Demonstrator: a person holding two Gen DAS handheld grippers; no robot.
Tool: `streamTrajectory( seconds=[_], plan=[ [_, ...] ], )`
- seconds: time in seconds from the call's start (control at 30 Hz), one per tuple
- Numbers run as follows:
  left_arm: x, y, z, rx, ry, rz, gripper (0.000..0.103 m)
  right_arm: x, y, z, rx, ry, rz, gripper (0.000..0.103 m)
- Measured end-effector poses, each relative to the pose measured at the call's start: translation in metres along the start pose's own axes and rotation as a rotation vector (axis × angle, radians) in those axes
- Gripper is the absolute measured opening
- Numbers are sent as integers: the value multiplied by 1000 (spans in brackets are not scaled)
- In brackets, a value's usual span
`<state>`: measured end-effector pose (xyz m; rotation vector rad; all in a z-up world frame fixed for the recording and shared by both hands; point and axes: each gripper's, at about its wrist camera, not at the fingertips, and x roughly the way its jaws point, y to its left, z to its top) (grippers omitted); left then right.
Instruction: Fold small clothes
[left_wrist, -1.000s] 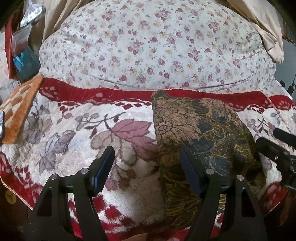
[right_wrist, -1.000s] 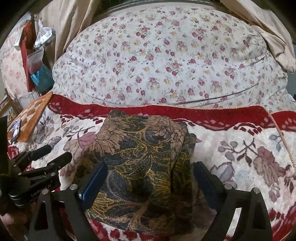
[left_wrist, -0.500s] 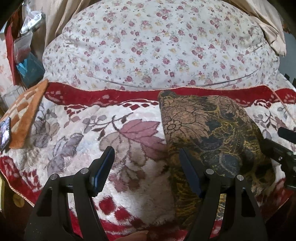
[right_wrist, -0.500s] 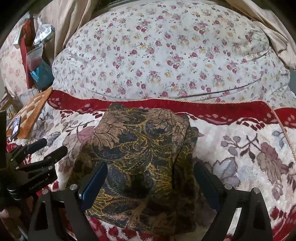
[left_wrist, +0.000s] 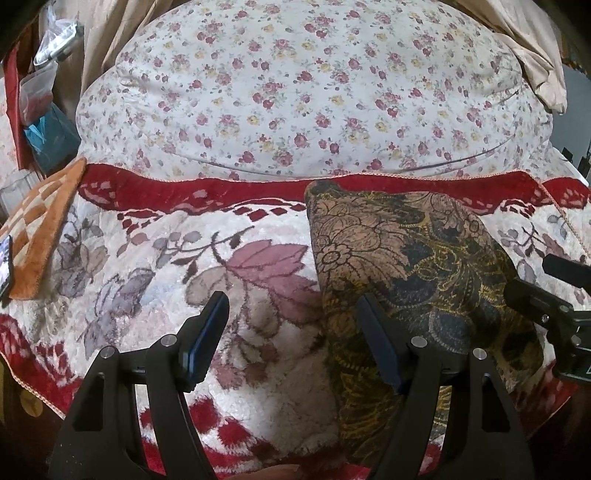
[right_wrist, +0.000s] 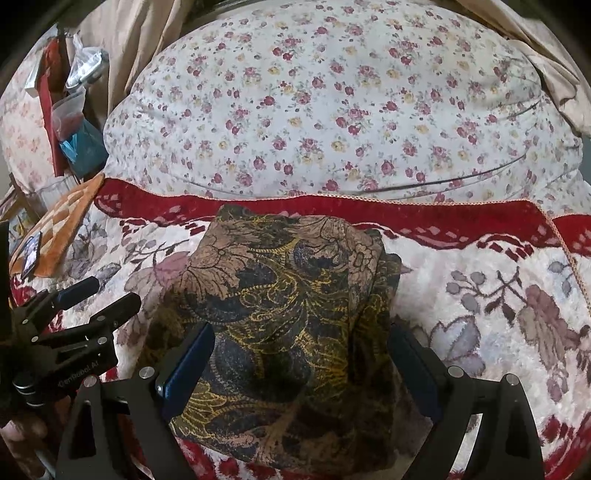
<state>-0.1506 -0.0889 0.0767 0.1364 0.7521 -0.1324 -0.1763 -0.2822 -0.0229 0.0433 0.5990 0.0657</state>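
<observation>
Where the flower-printed white quilt (left_wrist: 314, 96) humps up along the far side, the plush blanket (left_wrist: 155, 266) spread before it carries everything else: it is cream with mauve and grey leaf motifs and a deep red border, its far edge running just under the quilt. On the blanket lies the folded garment (right_wrist: 295, 302), a thin cloth in tan, black and mustard-yellow with large outlined flowers and scrolling lines. It is folded into a rough rectangle, its far edge touching the blanket's red border and its near edge close to the blanket's near edge; on its right side a lower layer peeps out beyond the top layer. An orange checked cloth (left_wrist: 40, 229) rests at the blanket's left edge, with a phone (left_wrist: 5, 266) lying on its near part. The right gripper (right_wrist: 299, 354) hangs over the garment's near half with its jaws spread wide, one finger on each side of the cloth and nothing pinched between them. The left gripper (left_wrist: 291, 325) is just beside the garment's left edge, its jaws likewise spread apart and holding nothing; its right finger overlaps the cloth's margin in the left wrist view, the other stands over bare blanket.
</observation>
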Motion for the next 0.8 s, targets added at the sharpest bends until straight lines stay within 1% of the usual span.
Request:
streamTrajectory(
  seconds=[0.4,0.63,0.73,0.8],
  plan=[
    [4,0,2,-3,5,-6,73,6,0,2,-3,15,-1,93],
    [10,2,-1,-27,9,-23,73,11,4,1,-8,32,4,93],
    [10,5,-3,-35,8,-45,73,14,6,0,-11,40,7,93],
    [14,10,-2,-49,24,-65,73,17,4,-1,-10,45,12,93]
  ],
)
